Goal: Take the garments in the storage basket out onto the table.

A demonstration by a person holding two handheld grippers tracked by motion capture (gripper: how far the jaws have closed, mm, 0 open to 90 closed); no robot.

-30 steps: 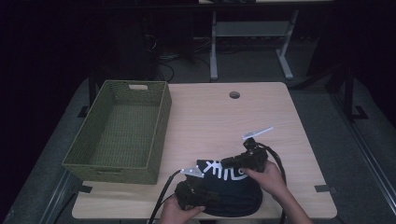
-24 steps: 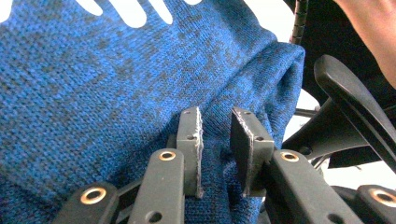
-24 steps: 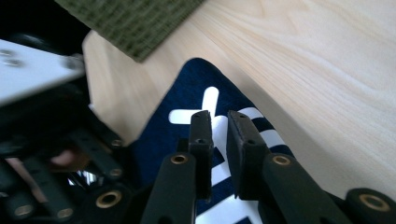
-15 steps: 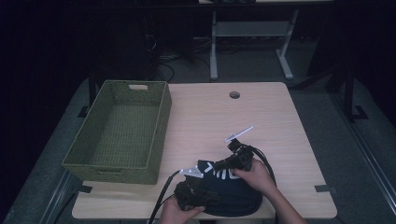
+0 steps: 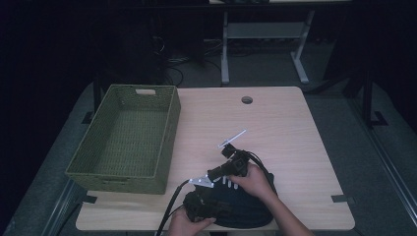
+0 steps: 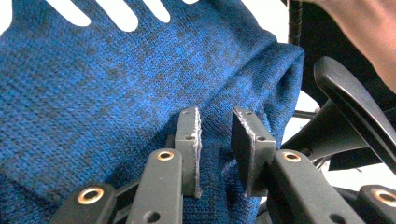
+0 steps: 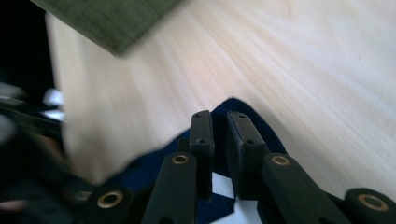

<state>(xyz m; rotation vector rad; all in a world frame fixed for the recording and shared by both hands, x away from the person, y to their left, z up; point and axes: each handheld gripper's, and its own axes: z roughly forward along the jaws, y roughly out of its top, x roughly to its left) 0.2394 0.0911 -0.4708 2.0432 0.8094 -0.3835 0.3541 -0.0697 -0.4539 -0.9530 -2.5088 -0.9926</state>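
Right gripper [image 5: 219, 173] moved left over blue sweater [image 5: 246, 206], jaws closing.

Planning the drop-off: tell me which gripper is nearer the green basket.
Left. The left gripper sits at the table's near edge on the blue garment, just right of the green basket. The right gripper is a little farther right, over the garment's far side.
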